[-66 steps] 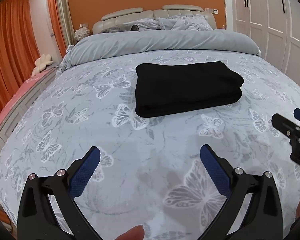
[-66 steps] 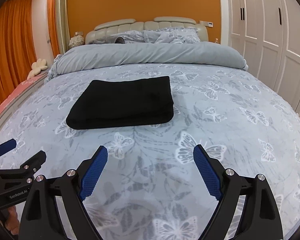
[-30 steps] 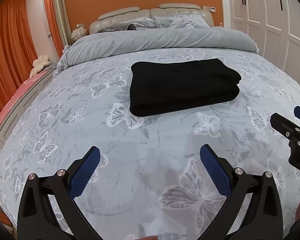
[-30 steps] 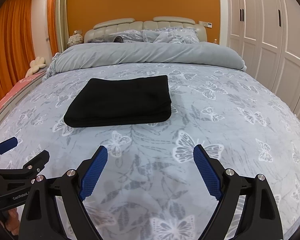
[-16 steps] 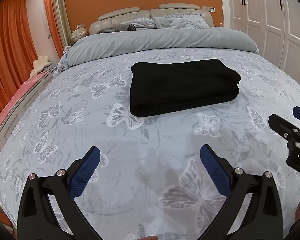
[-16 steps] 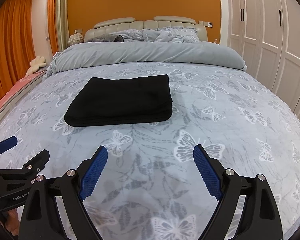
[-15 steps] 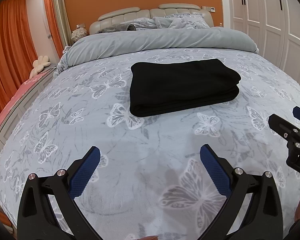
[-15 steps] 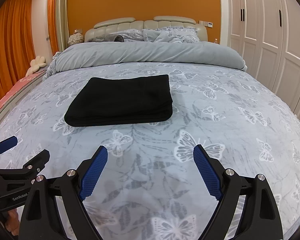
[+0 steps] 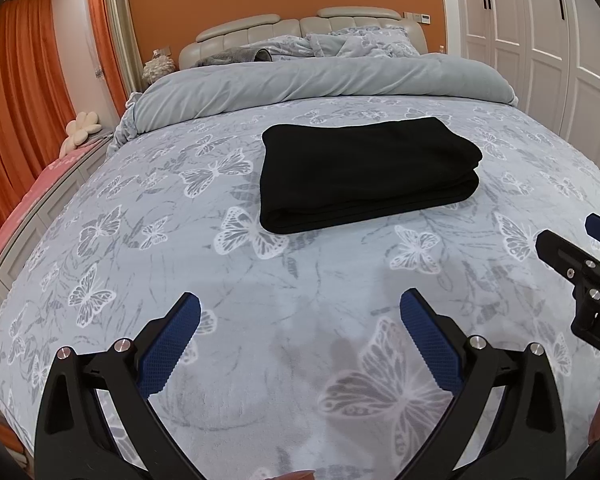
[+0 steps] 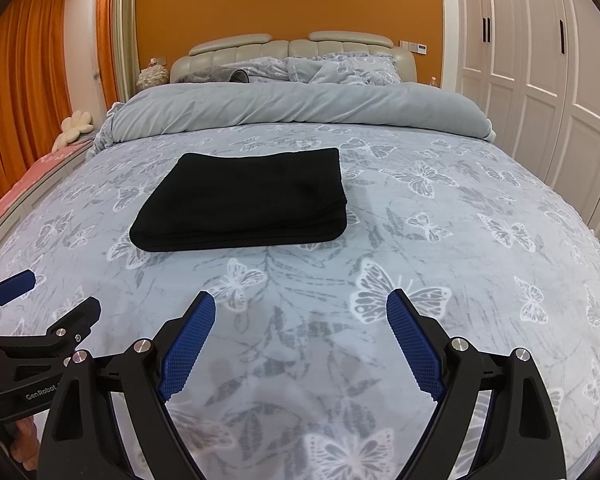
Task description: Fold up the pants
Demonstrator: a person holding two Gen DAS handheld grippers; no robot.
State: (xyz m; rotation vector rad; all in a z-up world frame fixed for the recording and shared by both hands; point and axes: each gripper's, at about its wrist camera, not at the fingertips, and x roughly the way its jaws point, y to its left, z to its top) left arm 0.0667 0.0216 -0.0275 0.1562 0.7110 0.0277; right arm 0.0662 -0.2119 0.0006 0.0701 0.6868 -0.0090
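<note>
- Right now the black pants (image 9: 366, 172) are lying folded into a thick rectangular stack on the butterfly-print bedspread (image 9: 312, 308), roughly at the middle of the bed.
- From the left wrist view the stack is sitting ahead and a little to the right, its rounded folded edge facing the camera; from the right wrist view the pants (image 10: 246, 200) are sitting ahead and to the left.
- The left gripper (image 9: 300, 336) is hovering over the near part of the bedspread with its blue-padded fingers spread wide, gripping nothing and well apart from the pants.
- The right gripper (image 10: 301, 334) is likewise hanging over the bedspread (image 10: 440, 240) with its fingers spread wide and nothing between them, also well short of the stack.
- Each gripper is showing in the other's view: the right gripper (image 9: 580, 248) is poking in at the right edge of the left wrist view, and the left gripper (image 10: 48, 296) is showing at the lower left of the right wrist view.
- Behind the pants a plain grey duvet (image 10: 296, 106) is lying rolled back across the bed, with pillows (image 10: 332, 68) resting against a padded headboard (image 10: 228, 54).
- White wardrobe doors (image 10: 540, 72) are standing to the right, and orange curtains (image 10: 16, 92) are hanging to the left.
</note>
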